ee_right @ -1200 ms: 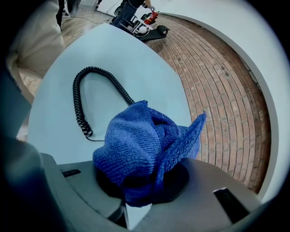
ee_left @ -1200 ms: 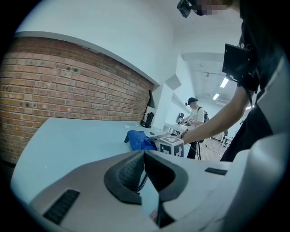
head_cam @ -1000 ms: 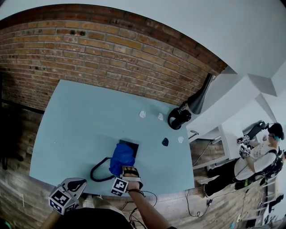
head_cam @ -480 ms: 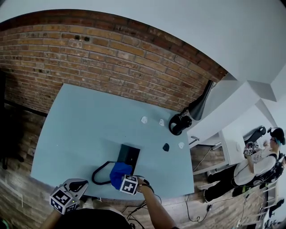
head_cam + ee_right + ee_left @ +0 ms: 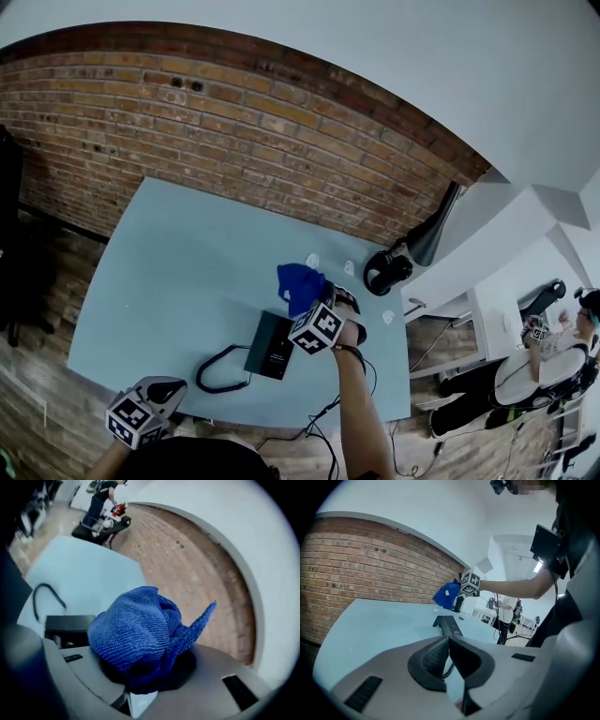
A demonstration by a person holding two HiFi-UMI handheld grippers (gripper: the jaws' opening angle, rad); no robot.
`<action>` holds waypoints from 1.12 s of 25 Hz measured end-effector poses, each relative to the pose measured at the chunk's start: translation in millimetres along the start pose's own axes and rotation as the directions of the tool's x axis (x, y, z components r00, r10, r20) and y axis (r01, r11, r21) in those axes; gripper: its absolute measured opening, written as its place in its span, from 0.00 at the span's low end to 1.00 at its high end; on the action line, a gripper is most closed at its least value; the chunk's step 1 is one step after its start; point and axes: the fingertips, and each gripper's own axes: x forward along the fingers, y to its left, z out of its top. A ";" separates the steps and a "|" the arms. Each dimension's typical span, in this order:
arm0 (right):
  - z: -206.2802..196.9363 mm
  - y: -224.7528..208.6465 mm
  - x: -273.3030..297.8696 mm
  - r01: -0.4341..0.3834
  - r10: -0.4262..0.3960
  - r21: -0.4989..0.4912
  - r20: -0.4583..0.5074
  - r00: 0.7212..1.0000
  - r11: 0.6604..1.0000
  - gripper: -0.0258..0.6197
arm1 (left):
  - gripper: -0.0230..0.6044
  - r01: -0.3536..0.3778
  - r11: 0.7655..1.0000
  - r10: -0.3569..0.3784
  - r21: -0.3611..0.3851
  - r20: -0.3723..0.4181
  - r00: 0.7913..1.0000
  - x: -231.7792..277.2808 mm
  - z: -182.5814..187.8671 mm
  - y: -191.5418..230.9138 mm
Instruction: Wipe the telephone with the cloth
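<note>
The fingers of my right gripper (image 5: 143, 670) are clamped on the blue cloth (image 5: 136, 630), which is bunched and held up off the surface (image 5: 169, 272) at one o'clock from the black telephone (image 5: 273, 345). The telephone lies flat, its cord (image 5: 214, 367) looping toward eight o'clock. The white print on its face is too small to read. The fingers of my left gripper (image 5: 449, 641) are pressed together with nothing between them, at seven o'clock.

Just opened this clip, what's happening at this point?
A person is using two hand-held grippers at a table. The right hand-held gripper is shut on a blue cloth, held in the air beyond the black telephone, not touching it. The left hand-held gripper is shut and empty near the table's front edge.
</note>
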 end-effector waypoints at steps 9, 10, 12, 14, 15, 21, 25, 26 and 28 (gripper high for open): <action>-52.3 145.1 53.6 -0.170 0.085 -0.397 -0.222 0.971 0.902 0.17 | 0.02 -0.023 1.000 0.022 -0.008 -0.027 0.999 -0.4 -0.2 7.5; -52.6 148.1 53.0 -0.141 0.061 -0.373 -0.218 0.974 0.917 0.17 | 0.02 -0.026 1.000 0.026 -0.007 -0.023 0.999 -0.6 1.9 8.7; -50.0 145.8 52.0 -0.088 0.023 -0.308 -0.207 0.978 0.947 0.17 | 0.02 -0.024 1.000 0.023 -0.008 -0.028 0.999 0.7 0.8 10.4; -48.2 146.1 51.9 -0.063 0.000 -0.296 -0.208 0.978 0.953 0.16 | 0.02 -0.011 1.000 0.010 -0.005 -0.050 0.999 4.1 -4.4 8.3; -48.2 146.9 51.8 -0.053 -0.015 -0.309 -0.213 0.977 0.950 0.16 | 0.02 -0.001 1.000 0.001 -0.002 -0.059 0.998 6.2 -5.4 5.8; -48.6 154.5 47.7 0.037 -0.137 -0.382 -0.238 0.962 0.924 0.16 | 0.02 0.036 0.999 -0.034 0.022 -0.077 0.996 14.0 -2.9 -2.7; -51.5 170.4 40.7 0.025 -0.128 -0.386 -0.244 0.961 0.922 0.15 | 0.02 0.037 0.999 -0.035 0.026 -0.083 0.996 15.0 -3.0 -2.0; -53.1 176.4 39.7 0.015 -0.119 -0.387 -0.248 0.962 0.922 0.15 | 0.02 0.037 0.999 -0.034 0.026 -0.085 0.996 14.9 -3.3 -1.3; -54.7 187.9 37.2 0.004 -0.104 -0.376 -0.249 0.963 0.927 0.15 | 0.02 0.036 0.999 -0.033 0.024 -0.088 0.996 14.4 -3.9 -0.6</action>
